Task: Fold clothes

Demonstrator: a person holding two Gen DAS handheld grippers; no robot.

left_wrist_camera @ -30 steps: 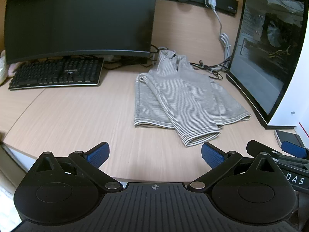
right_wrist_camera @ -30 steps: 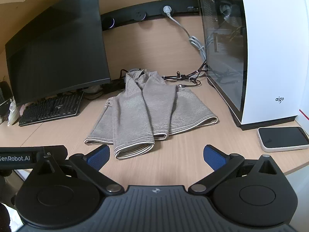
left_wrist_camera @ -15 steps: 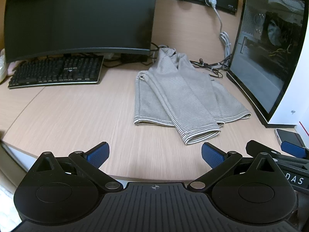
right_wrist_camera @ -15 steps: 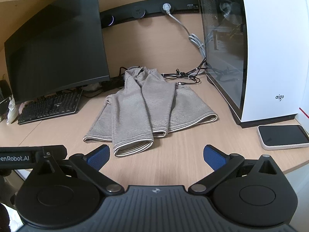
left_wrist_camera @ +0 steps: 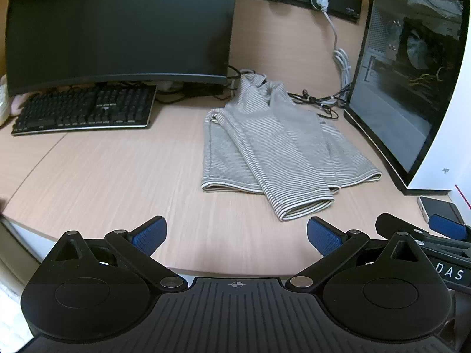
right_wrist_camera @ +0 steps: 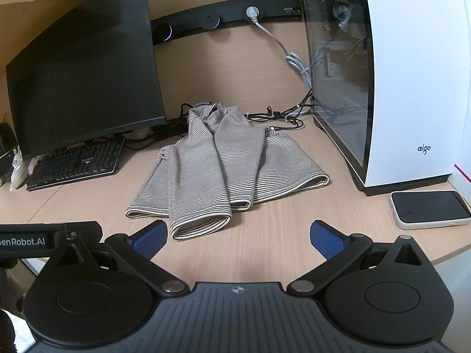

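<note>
The left gripper [left_wrist_camera: 234, 233] and right gripper [right_wrist_camera: 239, 236] hover over the near desk [left_wrist_camera: 117, 182] edge, jaws spread wide and empty. The striped garment [left_wrist_camera: 273, 150] lies flat, sleeves folded inward, between the monitor [left_wrist_camera: 117, 26] on the left and the PC case [right_wrist_camera: 391, 82] on the right. A phone [right_wrist_camera: 429, 209] lies near right.

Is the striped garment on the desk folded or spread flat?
Partly folded. The grey striped knit garment lies in overlapping lengthwise layers, two cuffed ends stacked over its hem, on the light wooden desk. Neither gripper touches it.
</note>
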